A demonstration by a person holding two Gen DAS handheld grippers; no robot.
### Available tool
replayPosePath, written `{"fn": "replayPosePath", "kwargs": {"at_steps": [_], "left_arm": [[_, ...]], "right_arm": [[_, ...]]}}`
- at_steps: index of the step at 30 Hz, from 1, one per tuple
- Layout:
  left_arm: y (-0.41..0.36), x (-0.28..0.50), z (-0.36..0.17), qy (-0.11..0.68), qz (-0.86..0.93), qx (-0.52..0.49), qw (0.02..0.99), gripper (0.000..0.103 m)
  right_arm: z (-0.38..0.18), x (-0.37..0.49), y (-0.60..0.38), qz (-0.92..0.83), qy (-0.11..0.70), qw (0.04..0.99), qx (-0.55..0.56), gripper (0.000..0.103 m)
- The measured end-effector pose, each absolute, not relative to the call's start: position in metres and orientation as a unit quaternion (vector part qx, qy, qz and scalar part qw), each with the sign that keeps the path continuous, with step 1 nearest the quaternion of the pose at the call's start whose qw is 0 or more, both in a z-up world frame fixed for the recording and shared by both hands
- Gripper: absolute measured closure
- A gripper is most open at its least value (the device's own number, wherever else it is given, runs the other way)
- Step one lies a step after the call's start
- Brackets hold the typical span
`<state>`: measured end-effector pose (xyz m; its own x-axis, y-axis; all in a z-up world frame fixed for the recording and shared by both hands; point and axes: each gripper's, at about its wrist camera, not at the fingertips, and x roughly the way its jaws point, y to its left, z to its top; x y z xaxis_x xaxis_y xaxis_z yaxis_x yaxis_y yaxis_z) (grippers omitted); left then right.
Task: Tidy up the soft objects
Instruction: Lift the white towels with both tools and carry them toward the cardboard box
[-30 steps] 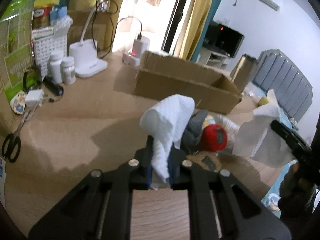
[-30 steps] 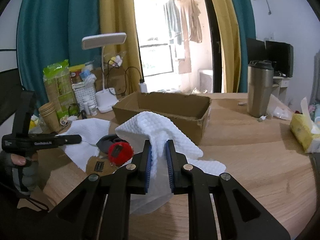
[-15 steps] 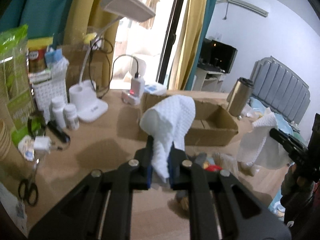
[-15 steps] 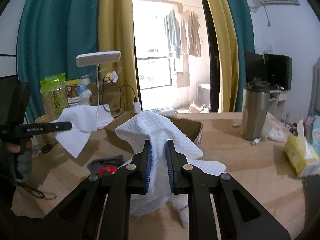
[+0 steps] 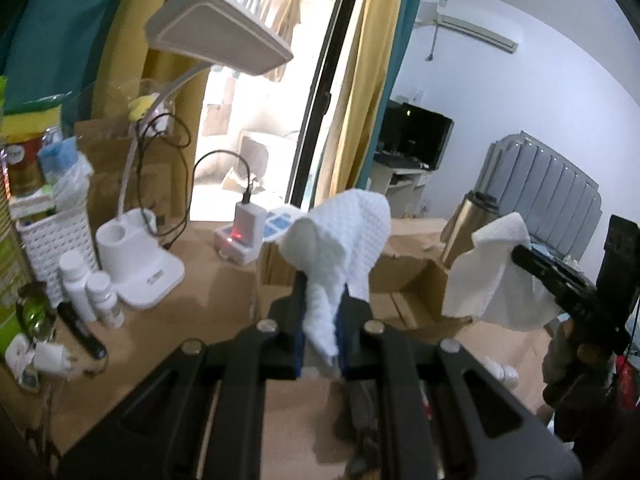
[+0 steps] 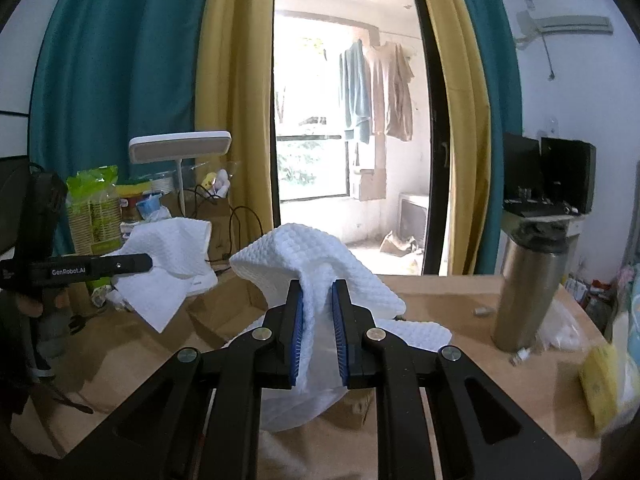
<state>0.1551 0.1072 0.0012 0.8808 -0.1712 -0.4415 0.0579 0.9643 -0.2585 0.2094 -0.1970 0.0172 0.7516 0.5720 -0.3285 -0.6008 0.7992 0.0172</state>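
My left gripper (image 5: 323, 304) is shut on a white waffle cloth (image 5: 348, 236), which hangs raised above the wooden table (image 5: 208, 280). In the right wrist view that left gripper (image 6: 146, 262) holds its cloth (image 6: 168, 268) at the left. My right gripper (image 6: 316, 292) is shut on another fold of white waffle cloth (image 6: 304, 256), also raised; in the left wrist view that right gripper (image 5: 520, 252) shows at the right. Whether both folds are one cloth I cannot tell. An open cardboard box (image 5: 404, 276) lies behind and below both. A dark soft item (image 5: 360, 412) lies blurred under my left gripper.
A white desk lamp (image 5: 216, 40) stands at the left beside two white bottles (image 5: 86, 288), a white basket (image 5: 52, 240) and a charger (image 5: 240, 236). A steel tumbler (image 6: 528, 292) stands at the right. A yellow tissue pack (image 6: 600, 388) lies near the right edge.
Both grippers have risen with their white cloth, lifting it off the table. The red and grey soft items have slid out of sight below; the box now sits lower in both views.
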Motion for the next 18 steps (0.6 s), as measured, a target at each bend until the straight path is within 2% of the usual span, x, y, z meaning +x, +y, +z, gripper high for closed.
{"fn": "replayPosePath", "kwargs": {"at_steps": [8,18], "left_arm": [[0.105,0.195,0.007,0.217,-0.064,-0.097,0.969,0.091],[0.108,0.248,-0.027,0.278,-0.067,-0.104,0.952,0.089]], "right_arm": [[0.009,0.245,-0.173,0.327,0.191,0.924,-0.058,0.087],[-0.012,0.278,-0.145,0.318,0.234,0.915,-0.083,0.087]]}}
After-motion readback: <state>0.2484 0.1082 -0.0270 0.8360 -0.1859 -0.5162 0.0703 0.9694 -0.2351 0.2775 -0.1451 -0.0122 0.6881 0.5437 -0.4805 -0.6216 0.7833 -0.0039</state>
